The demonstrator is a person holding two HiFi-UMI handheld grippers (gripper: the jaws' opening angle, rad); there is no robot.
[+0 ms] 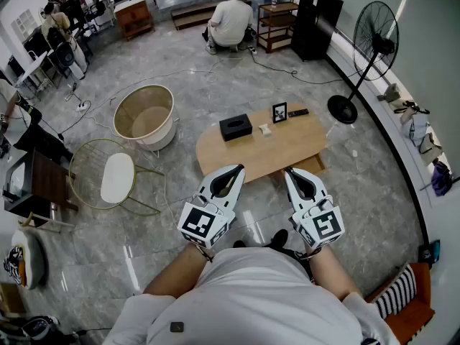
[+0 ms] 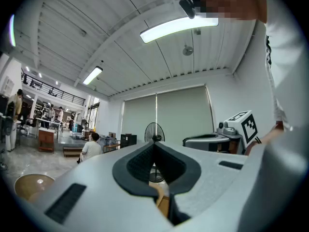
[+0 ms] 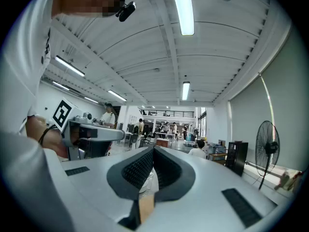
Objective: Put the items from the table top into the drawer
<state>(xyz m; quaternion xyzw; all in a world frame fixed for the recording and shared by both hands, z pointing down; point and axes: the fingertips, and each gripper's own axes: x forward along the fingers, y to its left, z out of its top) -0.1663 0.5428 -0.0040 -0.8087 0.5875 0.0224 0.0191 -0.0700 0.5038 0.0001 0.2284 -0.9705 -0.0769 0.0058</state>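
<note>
The person is standing in front of a low wooden table (image 1: pixel 287 149) and is holding one gripper in each hand. Both are pointing level, out toward the tabletop's near edge. They are up in the air and are not touching any of the things.

The left gripper (image 1: pixel 237 169) (image 2: pixel 154 144) is keeping its two jaws pressed together at the tips. Nothing is sitting between them. The right gripper (image 1: pixel 291 171) (image 3: pixel 153 149) is doing the same, closed tight and holding nothing. The two grippers are side by side with a gap between them.

All the things are lying on the tabletop. A black box (image 1: pixel 236 126) is sitting near the left end. A small white thing (image 1: pixel 264 129) is lying just to the right of the box, around the middle; it is too small to say what it is. A little picture frame (image 1: pixel 279 112) is standing up at the far edge. A flat black remote (image 1: pixel 298 112) is lying just beside the frame, on its right, also at the far edge.

A light wooden part (image 1: pixel 310 165) is sticking out under the tabletop's near right edge. I cannot tell if it is the drawer.

On the floor to the left of the table, a round tub (image 1: pixel 144 113) and a chair with a white seat (image 1: pixel 117 178) are standing. A tall fan (image 1: pixel 374 42) is standing far off on the right.
</note>
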